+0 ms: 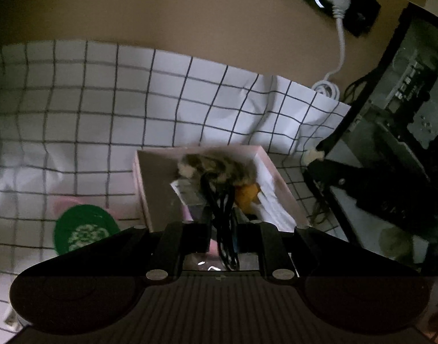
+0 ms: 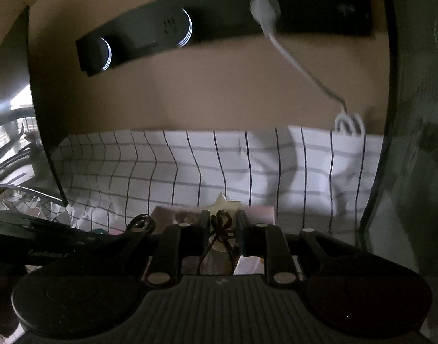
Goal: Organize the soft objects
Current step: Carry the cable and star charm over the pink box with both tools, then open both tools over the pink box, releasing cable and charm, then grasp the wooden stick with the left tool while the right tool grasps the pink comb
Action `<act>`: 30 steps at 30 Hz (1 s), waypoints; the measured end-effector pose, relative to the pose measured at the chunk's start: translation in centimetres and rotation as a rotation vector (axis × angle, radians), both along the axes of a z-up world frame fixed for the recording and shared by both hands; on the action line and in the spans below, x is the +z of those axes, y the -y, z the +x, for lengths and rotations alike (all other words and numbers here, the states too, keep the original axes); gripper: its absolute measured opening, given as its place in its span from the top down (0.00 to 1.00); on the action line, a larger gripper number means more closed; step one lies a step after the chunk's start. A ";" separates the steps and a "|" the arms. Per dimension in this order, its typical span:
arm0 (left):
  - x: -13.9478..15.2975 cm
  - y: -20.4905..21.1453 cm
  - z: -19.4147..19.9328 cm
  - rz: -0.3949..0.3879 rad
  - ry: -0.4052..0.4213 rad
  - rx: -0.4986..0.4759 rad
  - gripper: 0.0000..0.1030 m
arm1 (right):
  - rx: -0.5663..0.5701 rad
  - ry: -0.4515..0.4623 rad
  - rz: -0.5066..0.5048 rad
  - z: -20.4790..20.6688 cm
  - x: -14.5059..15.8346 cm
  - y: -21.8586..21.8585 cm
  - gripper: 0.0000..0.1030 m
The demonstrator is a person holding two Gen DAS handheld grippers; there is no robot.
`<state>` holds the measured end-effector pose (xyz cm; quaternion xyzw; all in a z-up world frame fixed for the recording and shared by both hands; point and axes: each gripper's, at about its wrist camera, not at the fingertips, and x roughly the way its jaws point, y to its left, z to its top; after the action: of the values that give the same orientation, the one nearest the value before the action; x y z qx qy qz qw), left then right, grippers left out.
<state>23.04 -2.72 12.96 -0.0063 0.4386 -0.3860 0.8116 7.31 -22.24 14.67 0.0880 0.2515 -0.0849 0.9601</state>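
In the left wrist view my left gripper (image 1: 222,223) is shut on the black cord (image 1: 223,200) of a brown-and-cream fluffy pompom (image 1: 216,166), which hangs blurred over an open pink box (image 1: 141,177). An orange soft thing (image 1: 246,193) lies inside the box on white paper. In the right wrist view my right gripper (image 2: 222,220) is shut on the black cord (image 2: 222,229) of a cream star-shaped plush (image 2: 223,205), held above the same pink box (image 2: 259,210).
A white cloth with a black grid (image 1: 90,109) covers the table. A green round crocheted piece (image 1: 81,229) lies left of the box. A black socket strip (image 2: 219,20) with a white plug and cable (image 1: 338,46) is on the beige wall. A dark cabinet (image 1: 396,114) stands to the right.
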 end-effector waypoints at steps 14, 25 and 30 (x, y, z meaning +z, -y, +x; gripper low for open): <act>0.7 -8.9 -2.0 -0.055 0.120 0.217 0.83 | -0.003 -0.168 0.054 2.3 -3.4 -1.0 0.67; -0.4 -24.2 -2.9 0.110 0.128 0.481 0.83 | 0.040 -0.156 0.001 4.6 1.2 -9.4 0.67; 1.5 -29.0 -2.7 0.145 0.227 0.514 0.83 | 0.189 -0.207 0.054 9.4 4.2 -15.3 0.67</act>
<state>20.34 26.32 14.46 -0.0157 0.3553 -0.1336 0.9250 16.76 -6.93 18.89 0.0804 0.3587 0.0040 0.9300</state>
